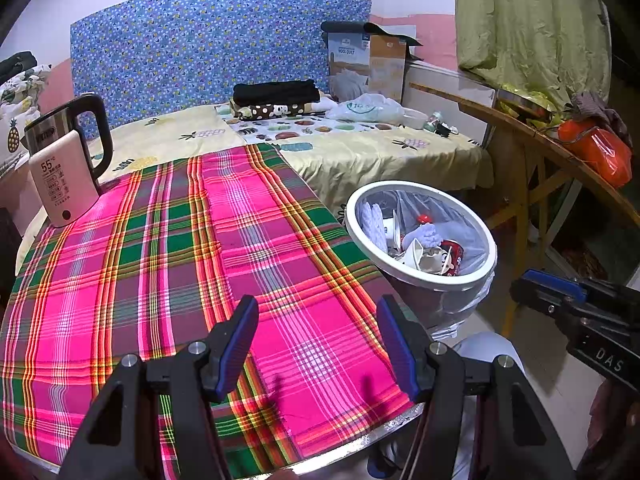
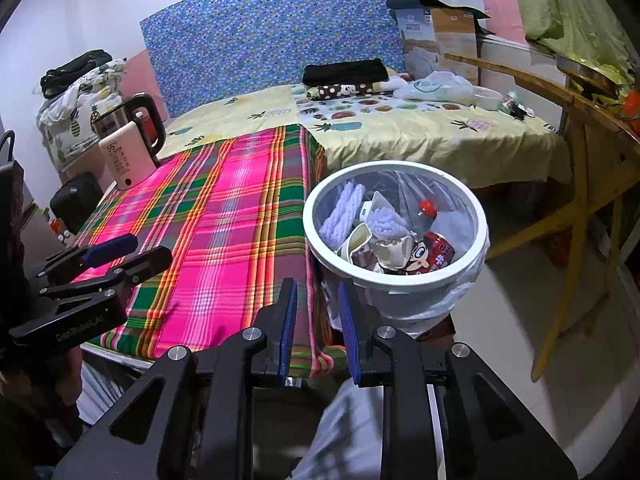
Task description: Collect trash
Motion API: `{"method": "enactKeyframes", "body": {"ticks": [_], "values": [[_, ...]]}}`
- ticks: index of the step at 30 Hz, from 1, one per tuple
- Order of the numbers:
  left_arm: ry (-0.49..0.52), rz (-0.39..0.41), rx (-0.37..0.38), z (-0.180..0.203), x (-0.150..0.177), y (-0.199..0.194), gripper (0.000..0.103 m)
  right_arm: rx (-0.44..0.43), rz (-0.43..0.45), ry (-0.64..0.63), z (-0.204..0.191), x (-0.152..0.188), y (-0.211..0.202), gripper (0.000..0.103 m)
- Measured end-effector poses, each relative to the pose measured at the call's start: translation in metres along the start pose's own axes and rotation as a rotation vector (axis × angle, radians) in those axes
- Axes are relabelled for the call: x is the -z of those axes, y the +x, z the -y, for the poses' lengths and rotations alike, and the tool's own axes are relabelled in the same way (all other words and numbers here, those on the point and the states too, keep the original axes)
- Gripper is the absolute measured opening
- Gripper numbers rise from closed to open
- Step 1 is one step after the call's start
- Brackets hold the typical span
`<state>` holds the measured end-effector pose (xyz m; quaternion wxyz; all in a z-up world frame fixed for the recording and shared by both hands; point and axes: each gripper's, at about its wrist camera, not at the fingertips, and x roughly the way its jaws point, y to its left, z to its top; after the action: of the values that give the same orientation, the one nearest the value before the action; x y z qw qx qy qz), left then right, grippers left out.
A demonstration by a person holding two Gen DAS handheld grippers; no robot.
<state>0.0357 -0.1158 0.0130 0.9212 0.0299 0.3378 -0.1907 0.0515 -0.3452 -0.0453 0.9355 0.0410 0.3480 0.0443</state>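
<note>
While the left gripper [image 1: 318,344] hovers over the counter [image 1: 400,424] with its jaws spread wide and nothing between them, the right gripper [image 2: 318,328] hangs off the counter's edge, jaws parted by a narrow gap, also holding nothing. A woven plaid cloth [image 1: 192,264] in pink, green and orange covers the counter, lying flat with faint creases. Just beside the counter stands a round white bin [image 2: 394,280] lined with thin clear plastic. Inside it lies the trash: a glossy red can [image 2: 434,254], crumpled paper cups [image 2: 390,252], a clear bottle with a red cap [image 2: 426,210] and nubbly pale-purple cloths [image 2: 344,216]. A steel kettle [image 1: 66,136] stands at the cloth's far corner behind a smooth cream box [image 1: 60,184].
</note>
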Motion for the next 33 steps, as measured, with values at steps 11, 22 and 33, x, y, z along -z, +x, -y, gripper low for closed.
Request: {"method": "enactKeyframes", "body": {"ticks": [11, 22, 33], "values": [[-0.001, -0.005, -0.001, -0.0005, 0.0004, 0.0006, 0.063, 0.002, -0.003, 0.002, 0.0004, 0.0001, 0.0009, 0.022], [0.002, -0.007, -0.002, 0.0001, 0.0012, 0.0019, 0.063, 0.002, -0.003, 0.001, 0.0005, -0.0002, 0.0010, 0.022], [-0.002, -0.016, -0.012, 0.0000, 0.0046, 0.0045, 0.063, 0.003, -0.003, 0.000, 0.0000, -0.0003, 0.0008, 0.022]]}}
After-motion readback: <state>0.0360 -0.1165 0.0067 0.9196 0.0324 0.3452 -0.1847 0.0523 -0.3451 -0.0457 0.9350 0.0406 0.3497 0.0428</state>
